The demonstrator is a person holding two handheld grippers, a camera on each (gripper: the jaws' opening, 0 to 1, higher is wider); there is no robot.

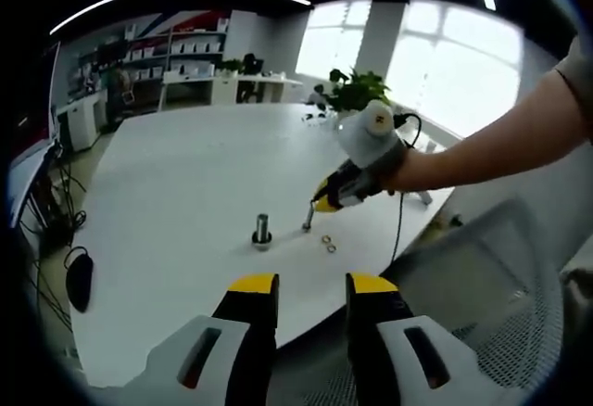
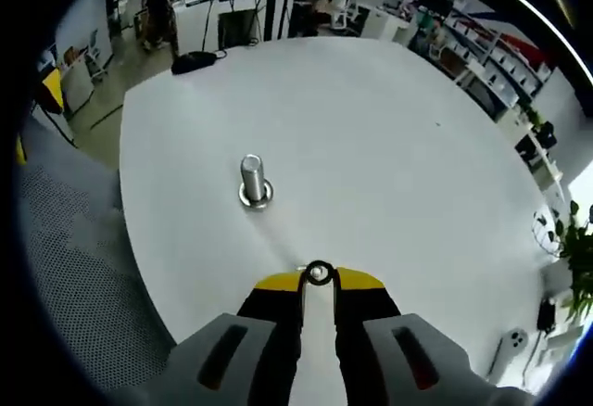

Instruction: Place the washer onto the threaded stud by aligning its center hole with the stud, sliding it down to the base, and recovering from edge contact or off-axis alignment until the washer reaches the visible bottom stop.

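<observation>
Washer (image 2: 319, 273) sits pinched at the right gripper (image 2: 318, 281) tips, near the threaded stud (image 2: 252, 180) standing mid-table (image 2: 389, 146). Left gripper (image 1: 311, 297) hangs open at the table's near edge. Likely risk: a tilted washer catching the stud's top edge and slipping free.

Readable text: you are seeing none in either view.
Shelf boxes (image 1: 190, 46): any labels are showing too small and blurred for you to read.
Table (image 2: 371, 146): it is carrying no markings.
</observation>
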